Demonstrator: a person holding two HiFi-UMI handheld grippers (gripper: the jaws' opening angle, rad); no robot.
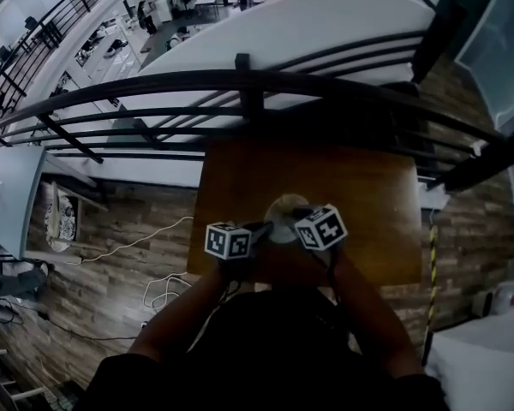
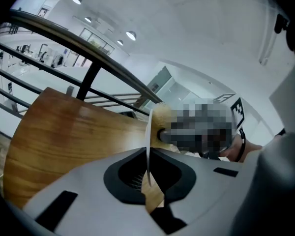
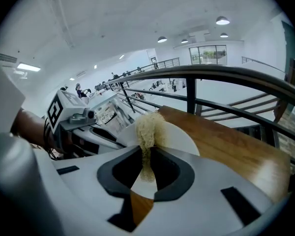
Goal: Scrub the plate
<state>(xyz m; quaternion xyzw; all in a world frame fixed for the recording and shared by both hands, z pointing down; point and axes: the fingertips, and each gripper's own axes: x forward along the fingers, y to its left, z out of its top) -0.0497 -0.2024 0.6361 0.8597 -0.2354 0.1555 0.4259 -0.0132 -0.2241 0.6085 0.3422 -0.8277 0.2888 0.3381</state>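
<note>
A white plate (image 1: pixel 284 212) is held up on edge over the wooden table (image 1: pixel 360 195). My left gripper (image 2: pixel 148 173) is shut on the plate's rim (image 2: pixel 149 141), seen edge-on between its jaws. My right gripper (image 3: pixel 146 168) is shut on a tan fibrous scrubber (image 3: pixel 148 132), which presses on the plate's face (image 3: pixel 179 136). In the left gripper view the scrubber (image 2: pixel 162 119) shows against the plate's right side. In the head view both grippers, left (image 1: pixel 261 229) and right (image 1: pixel 300 215), meet at the plate near the table's front edge.
A dark metal railing (image 1: pixel 257 84) runs right behind the table's far edge, with a drop to a lower floor beyond. Wood-plank flooring (image 1: pixel 120 272) lies left and right of the table. White cables (image 1: pixel 154 247) trail on the floor at left.
</note>
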